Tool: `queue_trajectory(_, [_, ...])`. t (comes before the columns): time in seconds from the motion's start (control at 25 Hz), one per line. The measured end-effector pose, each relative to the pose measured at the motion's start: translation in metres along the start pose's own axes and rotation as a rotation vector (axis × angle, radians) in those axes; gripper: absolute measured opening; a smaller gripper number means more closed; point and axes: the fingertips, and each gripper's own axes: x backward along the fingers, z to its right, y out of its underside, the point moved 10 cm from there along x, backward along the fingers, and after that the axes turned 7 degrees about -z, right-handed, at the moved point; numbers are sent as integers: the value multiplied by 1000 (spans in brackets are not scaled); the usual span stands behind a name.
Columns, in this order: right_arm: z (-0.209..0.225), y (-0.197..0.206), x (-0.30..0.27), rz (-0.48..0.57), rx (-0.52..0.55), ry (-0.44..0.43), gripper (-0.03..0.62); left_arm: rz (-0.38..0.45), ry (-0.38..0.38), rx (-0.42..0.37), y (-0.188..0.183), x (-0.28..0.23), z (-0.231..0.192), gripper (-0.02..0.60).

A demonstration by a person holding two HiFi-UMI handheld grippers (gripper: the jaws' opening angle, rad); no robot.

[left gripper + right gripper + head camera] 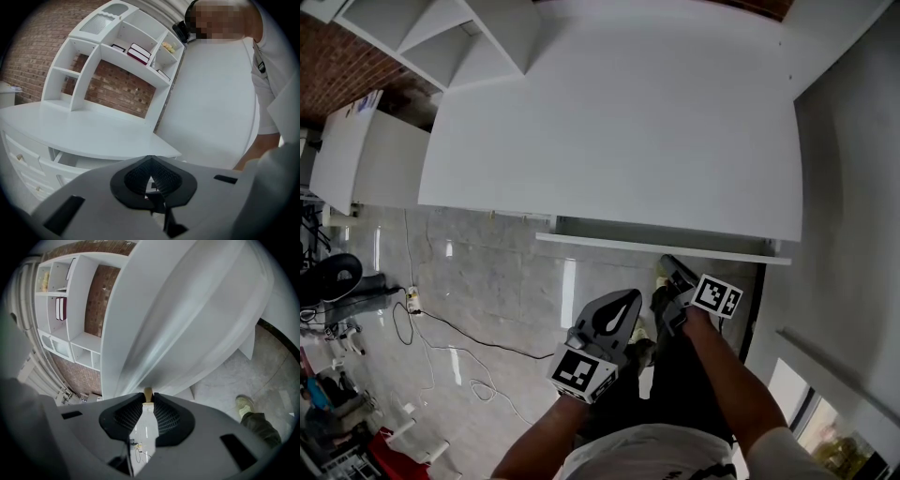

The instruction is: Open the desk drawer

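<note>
A white desk drawer sits just under the smooth white desk top, drawn out a little. The right gripper pinches the drawer's small tan knob between nearly closed jaws. The left gripper, jaws pressed together on nothing, hangs just beside it. Below is a grey stone-look floor, and behind the desk a red brick wall.

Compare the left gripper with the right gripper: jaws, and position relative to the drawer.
Jaws: the left gripper's tips meet on nothing, while the right gripper's jaws pinch the drawer's small tan knob.
Position: in the head view the left gripper hangs back over the floor, clear of the drawer front, while the right gripper reaches up to it.
Shared: both have the same grey build.
</note>
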Motion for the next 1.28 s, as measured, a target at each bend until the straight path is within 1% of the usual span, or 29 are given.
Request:
queue_trajectory(0.36, [7, 47, 22, -10, -7, 14, 77, -3, 17, -2, 22, 25, 16, 12])
queue_trajectory(0.96, [16, 129, 62, -90, 18, 11, 77, -18, 49, -24, 46, 60, 52, 12])
queue_trajectory(1.28, [21, 164, 79, -116, 17, 14, 77, -25, 57, -36, 55, 71, 72, 12])
